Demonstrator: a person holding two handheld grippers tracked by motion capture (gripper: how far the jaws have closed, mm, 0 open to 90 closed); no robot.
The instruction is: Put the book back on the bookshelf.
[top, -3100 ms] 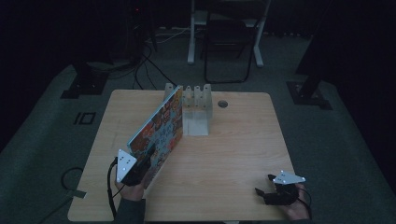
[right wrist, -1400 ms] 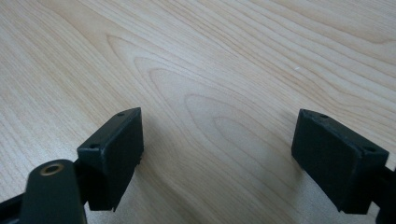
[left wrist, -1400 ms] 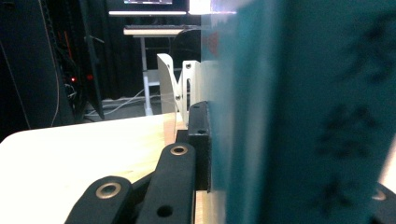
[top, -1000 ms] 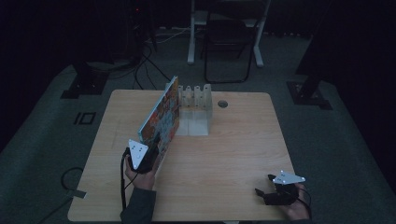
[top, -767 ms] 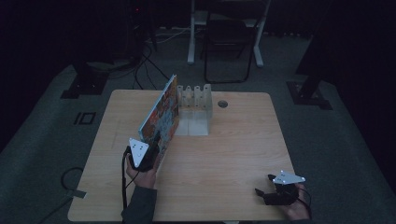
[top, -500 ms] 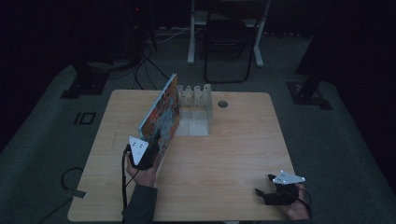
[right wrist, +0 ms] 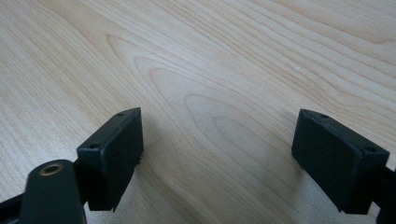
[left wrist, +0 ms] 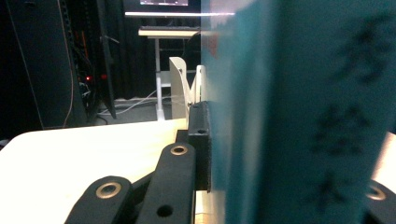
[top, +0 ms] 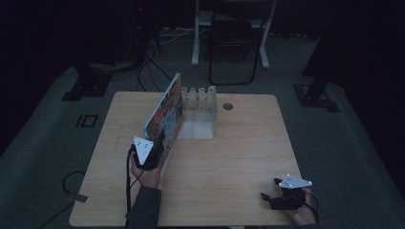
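Lighting is pretty dim, so the cover art on the book (top: 165, 117) is hard to make out, and in the left gripper view it's a blurry teal slab with its far end cut off. The left tongs (top: 152, 151) are pinching the book's near edge, holding it upright on the bench (top: 239, 143) just beside the white rack (top: 200, 112) (slots hard to count). The left hand (top: 148, 175) sits low behind them. The right tongs (right wrist: 219, 158) hover spread over bare wood near the front right corner.
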